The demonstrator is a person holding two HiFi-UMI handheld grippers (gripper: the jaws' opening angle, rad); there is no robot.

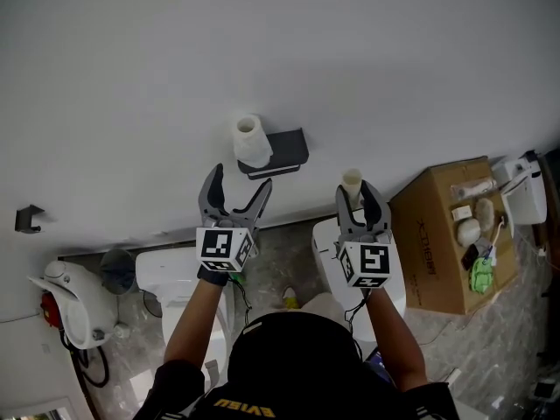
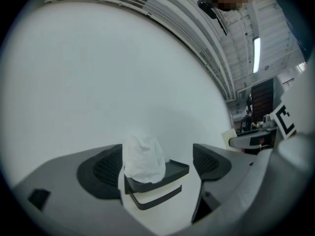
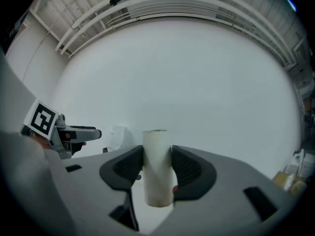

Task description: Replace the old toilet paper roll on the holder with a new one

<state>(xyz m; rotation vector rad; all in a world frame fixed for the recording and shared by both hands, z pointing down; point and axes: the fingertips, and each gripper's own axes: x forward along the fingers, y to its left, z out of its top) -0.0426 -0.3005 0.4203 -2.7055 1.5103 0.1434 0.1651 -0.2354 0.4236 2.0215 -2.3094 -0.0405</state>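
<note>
R tool (image 1: 359,201) clamped on upright cardboard tube (image 3: 157,166); L tool (image 1: 240,184) apart, empty, paper roll (image 1: 251,140) on holder (image 1: 284,151) just far of it.

- The toilet paper roll (image 1: 252,140) is white; its holder (image 1: 284,154) is black.
- The cardboard tube (image 1: 352,180) is pale cream.
- The left gripper (image 1: 241,178) and the right gripper (image 1: 355,192) are grey, with black-and-white square-patterned cubes.
- The box (image 1: 433,243) on the right is brown.
- The wall (image 1: 280,42) is white.

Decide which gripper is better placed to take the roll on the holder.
Left: the left gripper is open and aimed at the roll. The right gripper is shut on a tube.
</note>
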